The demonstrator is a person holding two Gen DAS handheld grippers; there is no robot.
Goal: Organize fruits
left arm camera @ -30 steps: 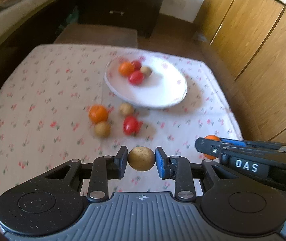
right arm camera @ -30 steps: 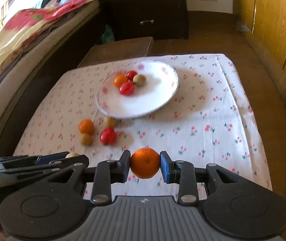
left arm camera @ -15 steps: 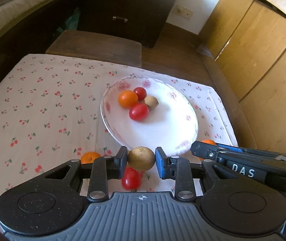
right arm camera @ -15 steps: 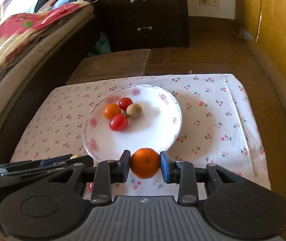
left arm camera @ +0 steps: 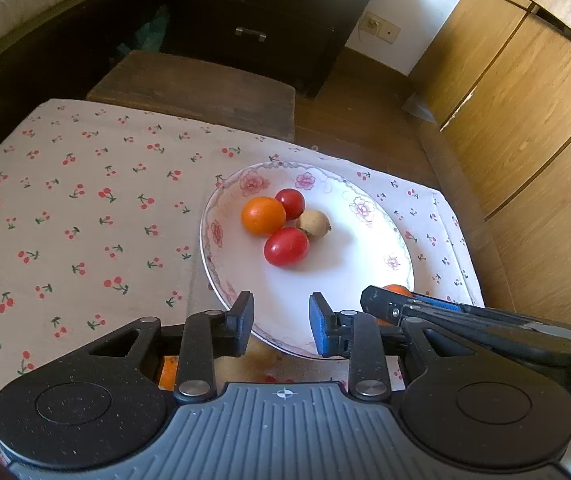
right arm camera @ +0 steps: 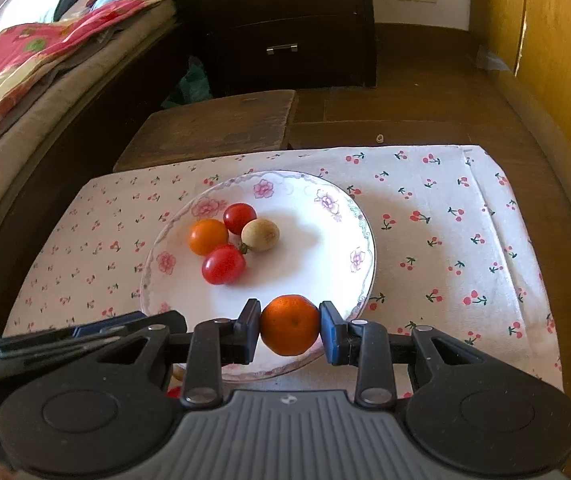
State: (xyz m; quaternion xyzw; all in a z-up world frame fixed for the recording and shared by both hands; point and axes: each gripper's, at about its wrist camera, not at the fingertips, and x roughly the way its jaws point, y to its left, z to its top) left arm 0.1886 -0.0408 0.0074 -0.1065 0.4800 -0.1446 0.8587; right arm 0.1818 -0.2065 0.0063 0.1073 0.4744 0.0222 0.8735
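Note:
A white flowered plate (left arm camera: pixel 365 248) (right arm camera: pixel 325 248) sits on the cherry-print cloth. It holds an orange fruit (left arm camera: pixel 263 215) (right arm camera: pixel 208 236), two red tomatoes (left arm camera: pixel 286 246) (right arm camera: pixel 223 265) and a brown fruit (left arm camera: pixel 313 222) (right arm camera: pixel 260 234). My left gripper (left arm camera: pixel 281 318) is open and empty over the plate's near rim. The brown fruit it held is not visible between its fingers. My right gripper (right arm camera: pixel 290 326) is shut on an orange (right arm camera: pixel 290 325) above the plate's near edge. It also shows in the left wrist view (left arm camera: pixel 395 304).
Loose fruits lie on the cloth under the left gripper, partly hidden (left arm camera: pixel 167 374). A wooden stool (right arm camera: pixel 213 124) and dark drawers (right arm camera: pixel 281 20) stand beyond the table. Wooden wardrobe doors (left arm camera: pixel 525 100) are on the right, a bed (right arm camera: pixel 25 72) on the left.
Both grippers moved forward over the plate. The left gripper's jaws have opened and the brown fruit is gone from between them. The right gripper keeps its orange.

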